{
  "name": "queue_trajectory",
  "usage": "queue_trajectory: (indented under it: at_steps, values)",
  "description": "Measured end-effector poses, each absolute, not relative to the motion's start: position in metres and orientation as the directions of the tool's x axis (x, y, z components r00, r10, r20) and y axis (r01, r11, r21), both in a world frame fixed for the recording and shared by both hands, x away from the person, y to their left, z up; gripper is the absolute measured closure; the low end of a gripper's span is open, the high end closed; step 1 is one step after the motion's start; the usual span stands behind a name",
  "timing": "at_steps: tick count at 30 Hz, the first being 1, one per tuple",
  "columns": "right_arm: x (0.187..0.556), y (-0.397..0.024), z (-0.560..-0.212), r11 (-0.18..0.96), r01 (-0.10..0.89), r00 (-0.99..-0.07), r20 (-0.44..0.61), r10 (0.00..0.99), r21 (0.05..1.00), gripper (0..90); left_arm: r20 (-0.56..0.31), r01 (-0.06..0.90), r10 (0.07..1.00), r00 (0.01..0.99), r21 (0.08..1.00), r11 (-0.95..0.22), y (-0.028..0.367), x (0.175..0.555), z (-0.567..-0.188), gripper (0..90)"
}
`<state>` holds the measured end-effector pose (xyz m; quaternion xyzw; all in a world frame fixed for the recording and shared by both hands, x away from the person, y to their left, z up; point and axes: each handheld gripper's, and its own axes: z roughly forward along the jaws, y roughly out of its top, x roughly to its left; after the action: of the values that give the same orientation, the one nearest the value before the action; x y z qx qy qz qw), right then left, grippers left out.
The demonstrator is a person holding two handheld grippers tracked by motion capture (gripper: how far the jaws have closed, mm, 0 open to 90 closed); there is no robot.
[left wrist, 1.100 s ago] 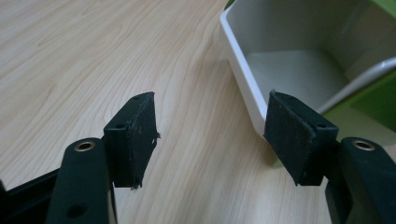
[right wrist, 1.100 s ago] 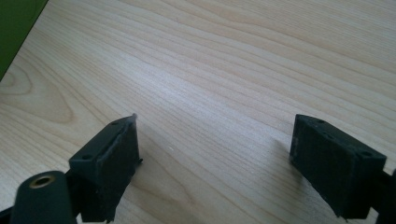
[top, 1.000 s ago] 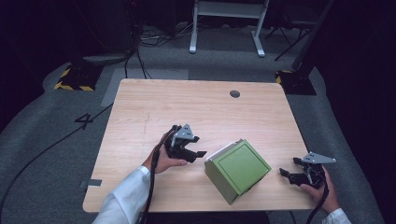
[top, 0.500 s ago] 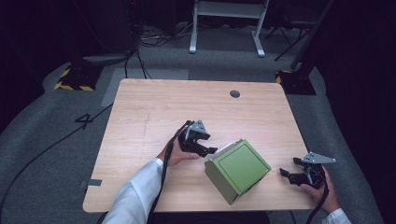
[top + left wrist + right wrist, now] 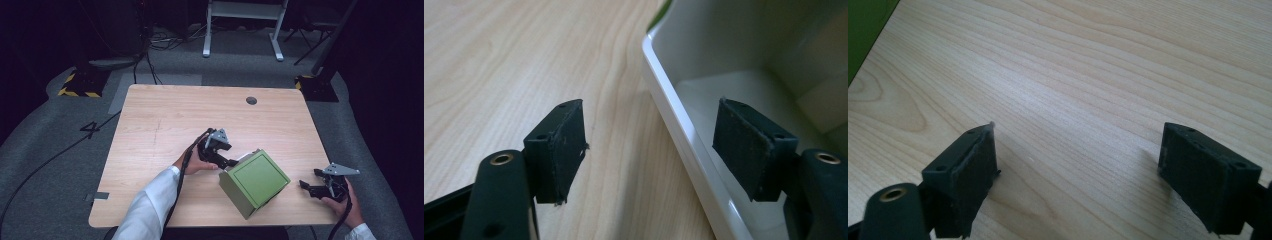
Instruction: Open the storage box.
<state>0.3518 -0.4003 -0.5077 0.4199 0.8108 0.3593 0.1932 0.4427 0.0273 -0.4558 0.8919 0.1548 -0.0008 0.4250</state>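
Observation:
A green box [image 5: 255,181] with a white inside lies tipped on the wooden table [image 5: 165,120], its open side facing left. My left gripper [image 5: 232,162] is at that opening and stands open. In the left gripper view the box's white rim [image 5: 674,130] runs between the jaws of the left gripper [image 5: 649,145], one jaw over the table outside and the other inside the box. My right gripper [image 5: 306,186] rests open near the table's front right edge, apart from the box. Between the jaws of the right gripper [image 5: 1078,160] is only bare wood, with a corner of the green box [image 5: 863,30] at the top left.
A round cable hole [image 5: 251,100] sits near the table's far edge. Around the table is dark grey floor with cables [image 5: 150,55] and a white metal stand [image 5: 240,20] behind it.
My left gripper has moved right across the table, from short of the box to its open side. The box and my right gripper have stayed put.

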Motion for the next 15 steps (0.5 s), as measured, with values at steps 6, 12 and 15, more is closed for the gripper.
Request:
queue_trajectory:
  at_steps: [6, 12, 15]
  values:
    - [0.3518, -0.4003, -0.5077, 0.389, 0.542, -0.573, -0.012, 0.82, 0.745, 15.7, -0.106, 0.256, 0.261, 0.96, 0.716, -0.649, 0.0175, 0.4396, -0.4624, 34.2]
    - [0.3518, -0.4003, -0.5077, 0.389, 0.542, -0.573, -0.011, 0.82, 0.745, 15.7, -0.06, 0.222, 0.254, 0.965, 0.703, -0.676, 0.019, 0.439, -0.4602, 51.5]
    - [0.3518, -0.4003, -0.5077, 0.389, 0.542, -0.573, -0.012, 0.82, 0.745, 15.6, -0.066, 0.241, 0.275, 0.959, 0.703, -0.669, 0.0246, 0.4422, -0.4612, 52.3]
